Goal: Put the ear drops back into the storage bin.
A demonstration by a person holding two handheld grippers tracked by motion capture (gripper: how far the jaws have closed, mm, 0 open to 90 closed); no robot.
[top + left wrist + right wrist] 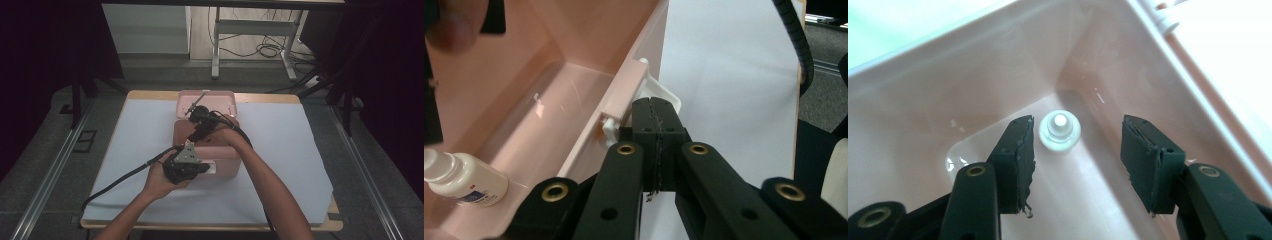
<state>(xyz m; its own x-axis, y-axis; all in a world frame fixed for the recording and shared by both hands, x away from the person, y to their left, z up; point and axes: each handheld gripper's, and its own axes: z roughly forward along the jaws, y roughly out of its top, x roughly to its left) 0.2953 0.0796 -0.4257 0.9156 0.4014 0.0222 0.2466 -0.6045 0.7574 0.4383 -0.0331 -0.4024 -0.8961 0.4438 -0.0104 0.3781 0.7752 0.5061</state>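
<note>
A pink plastic box (222, 161) stands open in the middle of the table, its lid (206, 101) tilted back. A small white bottle (1059, 130) stands on the box floor near a corner, cap up; it is also in the left gripper view (466, 180). My right gripper (1078, 150) hangs over the box (998, 75), jaws open to either side of the bottle's cap and well clear of it. My left gripper (655, 107) is shut, its tips at the white latch (670, 97) on the box's front wall (589, 145). From above, the left gripper (202, 167) is at the box front and the right gripper (196, 134) points down into it.
A white sheet (280, 150) covers the wooden table, bare on both sides of the box. Cables trail from both grippers across the sheet. Behind the table stand a white desk frame (216, 45) and loose cables on the floor.
</note>
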